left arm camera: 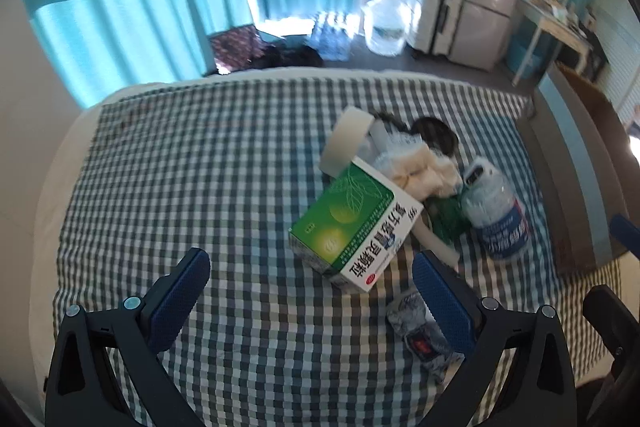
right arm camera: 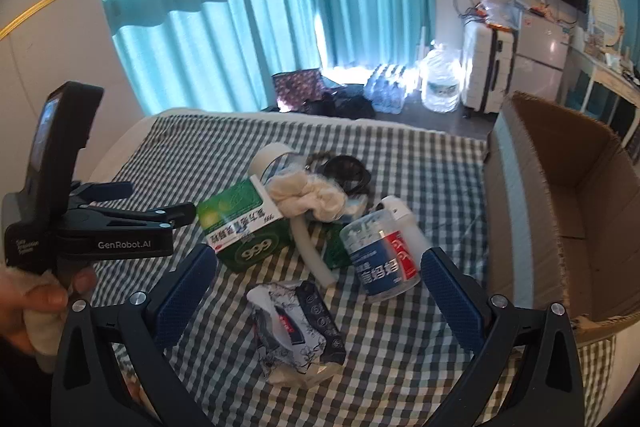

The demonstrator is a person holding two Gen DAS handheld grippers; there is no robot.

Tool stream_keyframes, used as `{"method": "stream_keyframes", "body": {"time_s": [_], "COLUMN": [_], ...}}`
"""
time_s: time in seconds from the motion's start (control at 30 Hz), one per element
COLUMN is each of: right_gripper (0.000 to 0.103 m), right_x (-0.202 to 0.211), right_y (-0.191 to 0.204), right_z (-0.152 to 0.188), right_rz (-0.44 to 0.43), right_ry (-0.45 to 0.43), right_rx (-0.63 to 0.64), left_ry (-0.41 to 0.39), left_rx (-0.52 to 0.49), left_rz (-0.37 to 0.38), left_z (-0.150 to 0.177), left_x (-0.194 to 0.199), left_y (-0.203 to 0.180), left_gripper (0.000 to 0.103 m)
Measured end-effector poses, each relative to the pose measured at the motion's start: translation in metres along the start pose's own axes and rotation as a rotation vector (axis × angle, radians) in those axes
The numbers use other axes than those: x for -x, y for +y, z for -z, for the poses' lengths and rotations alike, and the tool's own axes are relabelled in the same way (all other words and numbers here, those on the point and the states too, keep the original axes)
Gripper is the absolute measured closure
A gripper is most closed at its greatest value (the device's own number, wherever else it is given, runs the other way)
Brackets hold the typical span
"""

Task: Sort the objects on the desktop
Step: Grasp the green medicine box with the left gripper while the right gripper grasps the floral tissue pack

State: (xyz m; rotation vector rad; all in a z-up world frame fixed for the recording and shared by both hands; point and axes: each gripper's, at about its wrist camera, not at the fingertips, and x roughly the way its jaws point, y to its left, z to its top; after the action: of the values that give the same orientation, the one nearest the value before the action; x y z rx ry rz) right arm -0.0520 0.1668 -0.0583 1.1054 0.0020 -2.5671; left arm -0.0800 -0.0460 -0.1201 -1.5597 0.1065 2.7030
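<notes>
A pile of objects lies on a checked cloth (left arm camera: pixel 200 167). It holds a green and white medicine box (left arm camera: pixel 352 223) (right arm camera: pixel 244 223), a clear jar with a blue label (left arm camera: pixel 498 215) (right arm camera: pixel 380 255), a cream cloth scrunchie (left arm camera: pixel 424 167) (right arm camera: pixel 308 197), a white tape roll (left arm camera: pixel 346 143) (right arm camera: pixel 272 157), a white tube (right arm camera: pixel 310 251) and a patterned tissue pack (left arm camera: pixel 420 331) (right arm camera: pixel 296 327). My left gripper (left arm camera: pixel 312 279) is open and empty, just short of the box. My right gripper (right arm camera: pixel 318 275) is open and empty above the tissue pack. The left gripper's body (right arm camera: pixel 120 223) shows at the left of the right wrist view.
An open cardboard box (right arm camera: pixel 560 195) stands at the right edge of the cloth. A dark round object (right arm camera: pixel 346 167) lies behind the pile. Teal curtains (right arm camera: pixel 240 7), a water jug (right arm camera: pixel 440 83), a suitcase (right arm camera: pixel 486 67) and a desk fill the room behind.
</notes>
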Motion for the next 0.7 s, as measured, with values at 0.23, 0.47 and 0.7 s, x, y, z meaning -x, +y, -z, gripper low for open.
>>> {"method": "stream_keyframes", "body": {"time_s": [0.23, 0.47, 0.7], "right_gripper": [0.002, 0.012, 0.012], "right_x": [-0.018, -0.051, -0.074], "right_y": [0.005, 0.012, 0.009], "right_z": [0.011, 0.028, 0.040], "right_rz": [-0.036, -0.078, -0.088], "right_ry": [0.045, 0.155, 0.240], "right_rx": [0.053, 0.073, 0.062], "left_ry": [-0.014, -0.037, -0.029], "left_rx": [-0.018, -0.240, -0.429], "left_rz": [0.033, 0.017, 0.093], "left_z": [-0.003, 0.000, 0.000], "left_x": [-0.015, -0.032, -0.055], "left_y": [0.014, -0.007, -0.033], "left_gripper": [0.000, 0.000, 0.000]}}
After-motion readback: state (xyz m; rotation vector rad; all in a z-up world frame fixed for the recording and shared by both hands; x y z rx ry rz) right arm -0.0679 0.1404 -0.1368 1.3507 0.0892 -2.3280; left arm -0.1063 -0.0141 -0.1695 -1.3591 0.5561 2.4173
